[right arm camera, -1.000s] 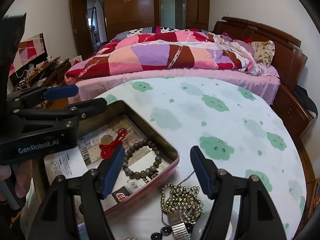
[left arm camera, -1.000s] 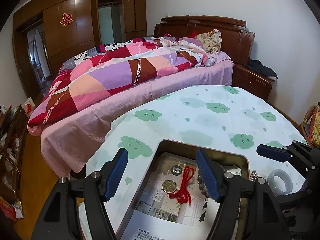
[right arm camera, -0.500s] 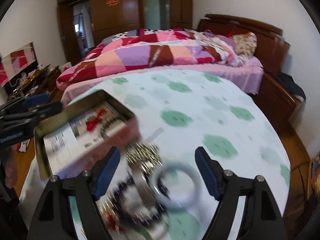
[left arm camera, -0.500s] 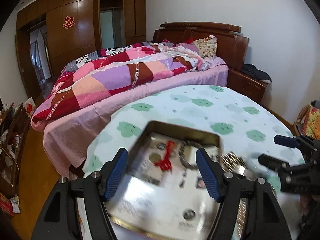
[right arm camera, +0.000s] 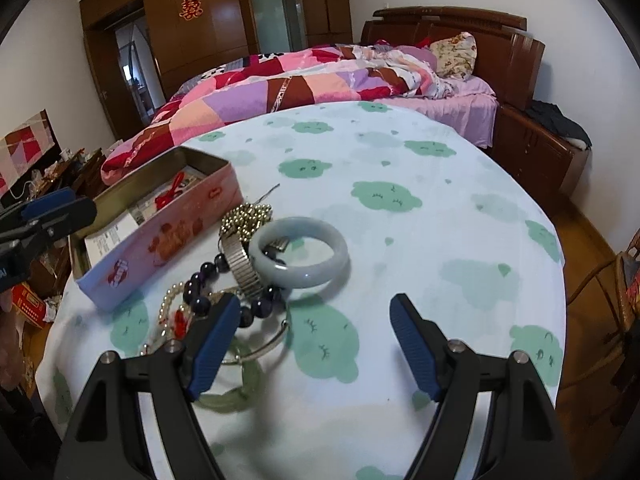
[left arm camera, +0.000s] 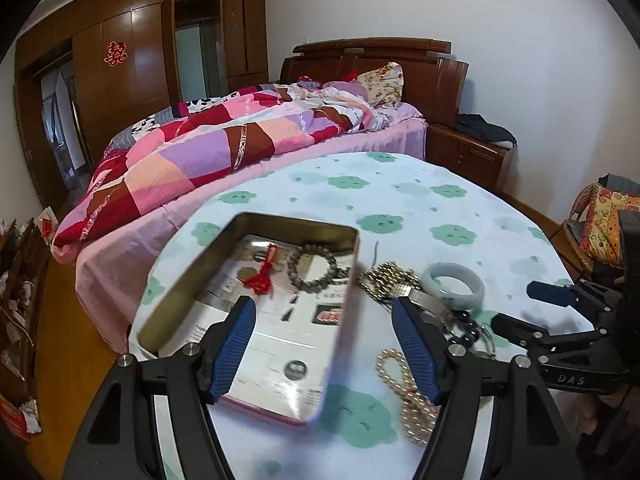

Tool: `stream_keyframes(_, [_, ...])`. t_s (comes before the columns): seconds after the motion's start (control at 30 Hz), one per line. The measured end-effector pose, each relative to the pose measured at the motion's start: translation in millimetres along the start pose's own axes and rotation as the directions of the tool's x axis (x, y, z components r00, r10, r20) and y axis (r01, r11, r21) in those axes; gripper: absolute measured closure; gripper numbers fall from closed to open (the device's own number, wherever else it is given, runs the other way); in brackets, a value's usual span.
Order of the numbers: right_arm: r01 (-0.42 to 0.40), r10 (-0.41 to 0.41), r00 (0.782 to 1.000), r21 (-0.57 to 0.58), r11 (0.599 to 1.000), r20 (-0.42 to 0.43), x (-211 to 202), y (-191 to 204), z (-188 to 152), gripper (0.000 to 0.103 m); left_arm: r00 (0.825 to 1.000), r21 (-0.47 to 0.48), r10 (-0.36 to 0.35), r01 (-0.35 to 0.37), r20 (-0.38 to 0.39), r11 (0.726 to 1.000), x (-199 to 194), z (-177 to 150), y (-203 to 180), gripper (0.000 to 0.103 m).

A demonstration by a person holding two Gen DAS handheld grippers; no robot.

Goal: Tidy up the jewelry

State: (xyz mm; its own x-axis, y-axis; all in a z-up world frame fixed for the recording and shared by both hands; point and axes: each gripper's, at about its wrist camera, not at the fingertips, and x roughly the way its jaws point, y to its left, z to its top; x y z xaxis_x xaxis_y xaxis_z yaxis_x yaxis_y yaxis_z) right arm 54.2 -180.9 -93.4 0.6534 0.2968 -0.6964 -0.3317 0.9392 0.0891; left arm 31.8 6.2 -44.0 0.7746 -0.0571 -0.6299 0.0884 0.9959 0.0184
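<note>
On the counter (right arm camera: 460,208), covered in a white cloth with green cloud prints, an open pink tin (right arm camera: 160,236) sits toward the left side. Inside it lie a brown bead bracelet (left arm camera: 313,267) and a red knotted cord charm (left arm camera: 262,276) on top of printed paper. Just right of the tin, the loose jewelry is piled together: a pale jade bangle (right arm camera: 299,252) rests against a metal stretch watch band (right arm camera: 240,266), with a cluster of gold-coloured beads (right arm camera: 246,218) behind them near the tin's wall. In front lie a dark purple bead bracelet (right arm camera: 200,300), a pearl strand (left arm camera: 412,400), a thin silver bangle (right arm camera: 264,350) and a translucent green bangle (right arm camera: 236,396).

The left gripper (left arm camera: 324,350) hovers over the near end of the tin, its blue-padded jaws wide apart and holding nothing. The right gripper (right arm camera: 310,344) is low over the counter in front of the pile, jaws also spread wide and empty; its left finger overlaps the purple beads and the green bangle in its own view, though contact cannot be judged. A bed (right arm camera: 320,76) with a patchwork quilt stands behind the counter
</note>
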Motion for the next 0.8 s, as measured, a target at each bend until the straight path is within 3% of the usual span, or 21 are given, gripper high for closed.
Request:
stream_keyframes(0.33, [-0.010, 0.010, 1.000, -0.014, 1.000, -0.007, 5.7, -0.1, -1.5, 0.040, 0.999, -0.005, -0.012, 0.011, -0.034, 1.000, 10.3, -14.5, -3.4, 0.034])
stream_keyframes(0.43, [-0.022, 0.021, 1.000, -0.014, 1.000, -0.015, 5.7, 0.9, -3.7, 0.045, 0.998, -0.005, -0.032, 0.032, -0.048, 0.999, 12.9, -16.1, -3.4, 0.052])
stream_keyframes(0.63, [-0.083, 0.081, 0.996, -0.086, 0.993, -0.021, 0.4, 22.3, -3.2, 0.046, 0.998, 0.005, -0.025, 0.025, -0.052, 1.000, 9.3, -17.1, -4.8, 0.052])
stream_keyframes(0.8, [-0.115, 0.110, 0.993, -0.112, 0.987, -0.047, 5.5, 33.2, -6.0, 0.058, 0.998, 0.005, -0.031, 0.032, -0.055, 0.999, 4.4, -17.7, -3.6, 0.052])
